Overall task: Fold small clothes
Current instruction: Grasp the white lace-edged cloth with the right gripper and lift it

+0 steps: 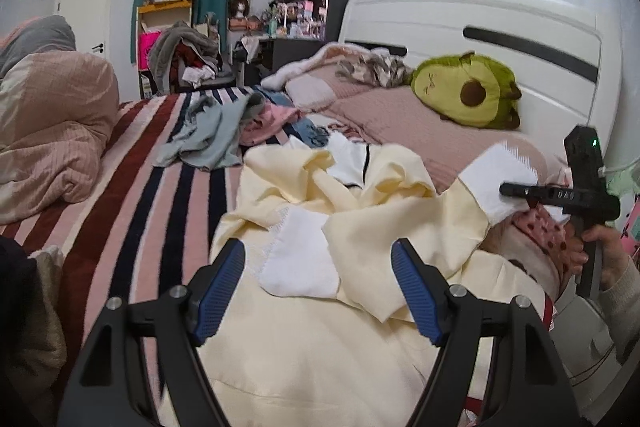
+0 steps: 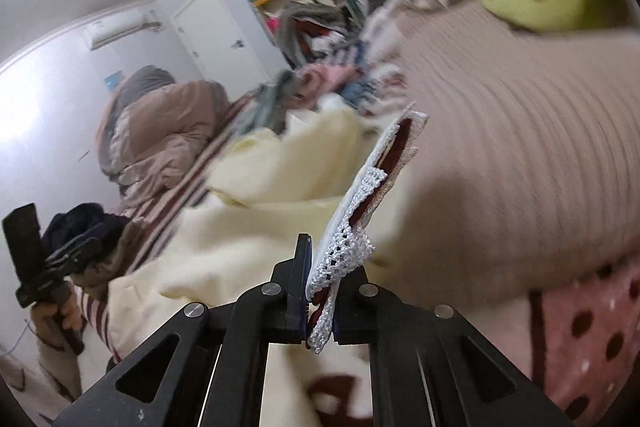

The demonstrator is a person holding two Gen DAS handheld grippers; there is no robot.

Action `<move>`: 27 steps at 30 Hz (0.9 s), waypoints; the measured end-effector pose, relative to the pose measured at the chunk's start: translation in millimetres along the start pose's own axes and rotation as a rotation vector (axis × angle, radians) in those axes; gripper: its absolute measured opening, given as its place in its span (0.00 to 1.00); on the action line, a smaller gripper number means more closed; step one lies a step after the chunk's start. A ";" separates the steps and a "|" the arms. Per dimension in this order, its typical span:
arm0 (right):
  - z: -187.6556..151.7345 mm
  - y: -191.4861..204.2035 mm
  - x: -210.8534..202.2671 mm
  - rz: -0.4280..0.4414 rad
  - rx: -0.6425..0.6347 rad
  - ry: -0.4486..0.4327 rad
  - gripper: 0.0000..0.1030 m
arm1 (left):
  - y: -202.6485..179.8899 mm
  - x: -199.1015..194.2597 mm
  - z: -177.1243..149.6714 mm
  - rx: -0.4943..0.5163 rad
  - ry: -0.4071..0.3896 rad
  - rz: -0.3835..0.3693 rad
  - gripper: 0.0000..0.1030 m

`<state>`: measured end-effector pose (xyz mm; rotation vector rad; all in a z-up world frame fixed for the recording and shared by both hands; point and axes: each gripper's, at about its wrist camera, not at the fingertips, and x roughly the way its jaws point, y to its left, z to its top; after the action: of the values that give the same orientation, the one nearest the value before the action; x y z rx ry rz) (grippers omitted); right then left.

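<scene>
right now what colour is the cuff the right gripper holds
White cuff; clearest in the left wrist view.

Garment lies on bed, clothes pile behind, pillow right

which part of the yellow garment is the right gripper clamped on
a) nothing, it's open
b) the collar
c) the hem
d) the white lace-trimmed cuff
d: the right gripper is shut on the white lace-trimmed cuff of the yellow garment, lifting that sleeve, while the left gripper is open above the cloth.
</scene>
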<state>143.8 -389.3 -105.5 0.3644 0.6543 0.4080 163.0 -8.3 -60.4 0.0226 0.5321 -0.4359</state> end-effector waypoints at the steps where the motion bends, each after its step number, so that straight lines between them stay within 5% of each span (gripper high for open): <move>1: 6.3 11.1 -0.8 0.010 -0.019 -0.012 0.02 | 4.6 -5.6 -0.5 -0.004 -0.014 0.000 0.70; 10: 41.8 176.1 11.5 0.265 -0.286 -0.048 0.02 | 61.3 -65.5 -20.6 -0.069 -0.103 0.055 0.70; 16: 0.2 264.5 63.1 0.474 -0.380 0.137 0.02 | 94.1 -100.5 -40.1 -0.102 -0.119 0.115 0.71; 22: -60.4 299.3 115.0 0.567 -0.371 0.347 0.02 | 114.4 -124.1 -56.6 -0.137 -0.125 0.145 0.71; 27: -94.9 313.2 130.1 0.620 -0.333 0.435 0.02 | 117.2 -135.8 -64.3 -0.140 -0.125 0.162 0.71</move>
<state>98.3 -40.1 -101.3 0.1497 0.8738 1.1962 74.6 160.5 -59.2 -0.0949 0.4324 -0.2391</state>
